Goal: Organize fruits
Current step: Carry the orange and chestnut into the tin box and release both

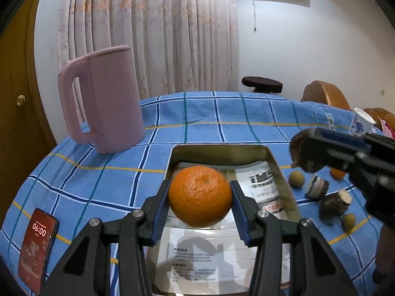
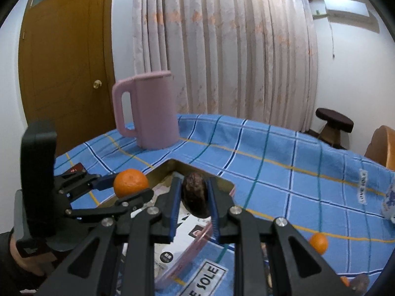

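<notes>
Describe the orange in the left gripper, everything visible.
The orange is round and bright, with pebbled, slightly glossy peel and a small stem dimple facing up toward the camera. It looks whole and unblemished. The left gripper clamps it by its sides between blue ribbed fingers, holding it above the metal tray.

Both grippers, left gripper and right gripper, have black angular linkages, silver screws, and ribbed blue finger pads.

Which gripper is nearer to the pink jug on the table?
Left. The left gripper, holding an orange, is closer to the pink jug; the right gripper holds a dark fruit farther right.
</notes>
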### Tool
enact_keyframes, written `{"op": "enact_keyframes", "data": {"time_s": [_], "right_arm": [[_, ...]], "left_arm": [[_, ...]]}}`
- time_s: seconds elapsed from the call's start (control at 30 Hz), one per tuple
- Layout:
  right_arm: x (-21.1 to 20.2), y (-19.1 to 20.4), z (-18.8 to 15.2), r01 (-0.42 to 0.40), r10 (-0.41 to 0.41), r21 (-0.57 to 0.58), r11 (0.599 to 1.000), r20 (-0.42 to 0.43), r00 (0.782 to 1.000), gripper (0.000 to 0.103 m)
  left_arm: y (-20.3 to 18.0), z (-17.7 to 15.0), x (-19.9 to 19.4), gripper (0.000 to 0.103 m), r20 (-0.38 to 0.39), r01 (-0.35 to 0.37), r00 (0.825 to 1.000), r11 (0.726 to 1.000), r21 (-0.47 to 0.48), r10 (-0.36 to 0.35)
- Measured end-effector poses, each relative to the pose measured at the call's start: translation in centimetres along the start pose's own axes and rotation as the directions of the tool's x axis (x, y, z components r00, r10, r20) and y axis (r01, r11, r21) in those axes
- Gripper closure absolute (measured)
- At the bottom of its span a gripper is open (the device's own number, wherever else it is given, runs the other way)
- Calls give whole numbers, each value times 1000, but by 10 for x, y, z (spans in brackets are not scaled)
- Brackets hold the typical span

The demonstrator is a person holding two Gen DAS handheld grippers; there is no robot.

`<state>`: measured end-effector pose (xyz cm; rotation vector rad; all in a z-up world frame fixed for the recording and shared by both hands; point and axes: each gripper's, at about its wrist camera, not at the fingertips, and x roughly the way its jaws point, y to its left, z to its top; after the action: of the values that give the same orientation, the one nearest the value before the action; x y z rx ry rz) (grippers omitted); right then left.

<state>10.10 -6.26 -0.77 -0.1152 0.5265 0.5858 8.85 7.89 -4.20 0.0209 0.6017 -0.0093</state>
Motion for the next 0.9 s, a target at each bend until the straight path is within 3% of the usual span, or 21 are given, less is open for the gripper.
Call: {"op": "enact_keyframes", "data": {"time_s": [0.33,0.8,0.87,0.9], "right_arm": [[36,8,-16,-36,36,8,999,-80,996,79],[52,13,-34,-64,66,19,998,-147,987,78],[49,11,-36,-57,61,32,998,-133,989,75],[46,8,-36,-53,59,45,998,-127,990,67]], "left_arm": [[5,-3,13,54,-31,-8,999,1000,5,8],[4,-8,20,53,-84,-11,996,1000,27,13],[6,-8,17,53,-86,-5,996,1000,11,6],[7,-9,15,53,-83,-2,997,1000,5,2]]}}
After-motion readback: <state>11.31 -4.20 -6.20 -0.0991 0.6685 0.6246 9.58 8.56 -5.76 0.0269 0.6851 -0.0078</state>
